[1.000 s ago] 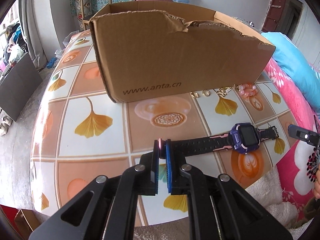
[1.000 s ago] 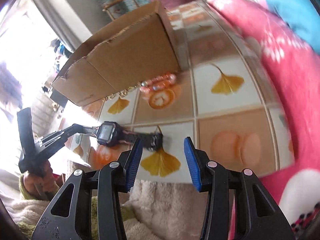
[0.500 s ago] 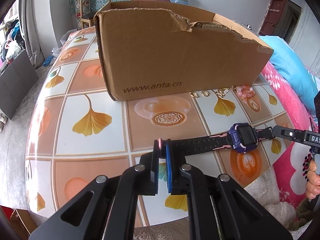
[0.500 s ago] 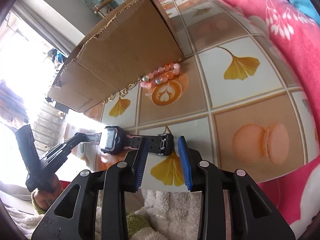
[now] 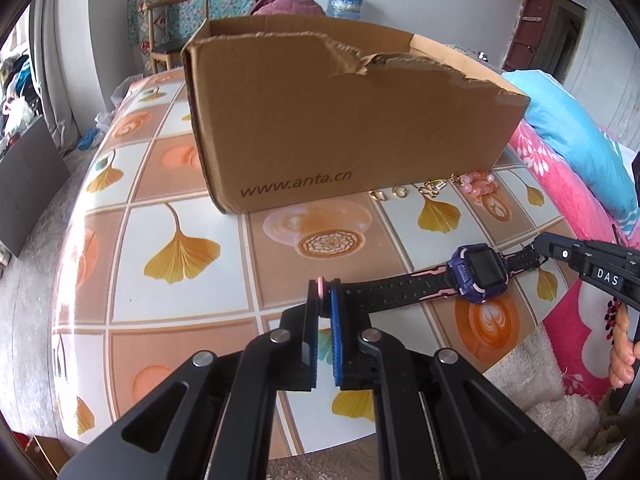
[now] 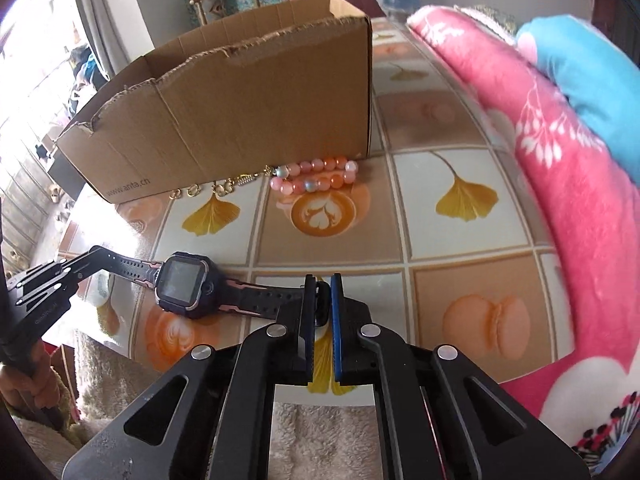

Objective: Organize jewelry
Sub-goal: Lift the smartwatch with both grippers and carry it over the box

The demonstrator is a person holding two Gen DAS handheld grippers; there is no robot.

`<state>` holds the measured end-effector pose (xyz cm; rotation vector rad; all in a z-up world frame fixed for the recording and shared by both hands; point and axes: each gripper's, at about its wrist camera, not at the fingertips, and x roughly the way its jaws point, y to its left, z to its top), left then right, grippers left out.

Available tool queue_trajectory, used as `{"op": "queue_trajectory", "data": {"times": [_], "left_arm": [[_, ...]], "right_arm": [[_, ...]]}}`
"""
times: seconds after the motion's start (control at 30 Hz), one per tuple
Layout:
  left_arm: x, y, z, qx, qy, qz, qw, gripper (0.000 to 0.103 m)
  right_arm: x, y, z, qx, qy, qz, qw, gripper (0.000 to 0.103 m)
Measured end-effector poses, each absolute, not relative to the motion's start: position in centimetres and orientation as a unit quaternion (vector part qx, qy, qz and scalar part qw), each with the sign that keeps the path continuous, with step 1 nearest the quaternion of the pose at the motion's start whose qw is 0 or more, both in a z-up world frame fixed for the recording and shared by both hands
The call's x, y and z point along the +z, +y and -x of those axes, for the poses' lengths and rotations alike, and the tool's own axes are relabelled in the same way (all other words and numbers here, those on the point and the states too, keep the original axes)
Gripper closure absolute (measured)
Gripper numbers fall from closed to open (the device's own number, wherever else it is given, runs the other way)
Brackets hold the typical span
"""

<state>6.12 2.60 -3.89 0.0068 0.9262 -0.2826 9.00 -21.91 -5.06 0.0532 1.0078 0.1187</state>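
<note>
Left gripper (image 5: 325, 294) and right gripper (image 6: 323, 296) are each clamping one strap end of the watch (image 5: 478, 266). Lift step beginning; next needs both rising together toward the box (image 5: 340, 128).

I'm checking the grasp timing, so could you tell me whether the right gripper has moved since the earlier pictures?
Yes. The right gripper slid toward the watch, away from the pink blanket, and its jaws have just been closing onto the strap end.

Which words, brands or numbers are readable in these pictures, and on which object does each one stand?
"www.anta.cn": printed on the front wall of the cardboard box, low down; it reads the same in the right wrist view.
"DAS": on the right hand-held gripper, seen in the left wrist view; any further letters are cut off.
Watch screen: dark, nothing readable.
</note>
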Motion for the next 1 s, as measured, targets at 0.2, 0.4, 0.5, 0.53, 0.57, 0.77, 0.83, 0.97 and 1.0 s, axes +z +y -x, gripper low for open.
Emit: {"op": "queue_trajectory", "data": {"times": [0.2, 0.4, 0.5, 0.53, 0.57, 0.77, 0.83, 0.97, 1.0], "left_arm": [[-1.8, 1.9, -5.0, -0.144, 0.421, -0.016, 0.896, 0.1], [2.5, 1.0, -3.3, -0.167, 0.381, -0.025, 0.909, 0.1], [5.5, 0.6, -2.6, -0.182, 0.353, -0.028, 0.917, 0.1], [6.6, 0.6, -2.6, -0.188, 0.343, -0.029, 0.92, 0.1], [7.4, 0.5, -2.5, -0.189, 0.336, -0.031, 0.922, 0.1], [13.3, 0.7, -4.0, -0.198, 0.28, -0.032, 0.939, 0.1], [15.0, 0.8, -5.4, -0.193, 0.262, -0.033, 0.945, 0.1], [16.4, 0.9, -9.5, -0.183, 0.257, -0.03, 0.949, 0.1], [16.3, 0.9, -11.1, -0.177, 0.265, -0.03, 0.947, 0.1]], "right_arm": [[-3.0, -22.2, -7.2, 0.064, 0.453, -0.023, 0.889, 0.099], [0.9, -21.0, -5.9, 0.077, 0.411, -0.008, 0.908, 0.101], [3.8, -20.8, -5.6, 0.087, 0.381, -0.005, 0.92, 0.101], [4.8, -20.8, -5.6, 0.089, 0.37, -0.004, 0.925, 0.102], [5.5, -20.9, -5.8, 0.092, 0.361, -0.002, 0.928, 0.102], [11.1, -20.7, -7.7, 0.112, 0.286, 0.021, 0.952, 0.102], [12.2, -20.7, -9.3, 0.116, 0.271, 0.03, 0.955, 0.102], [13.1, -20.7, -14.2, 0.136, 0.269, 0.04, 0.953, 0.102], [12.9, -20.8, -15.6, 0.142, 0.276, 0.04, 0.95, 0.102]]}}
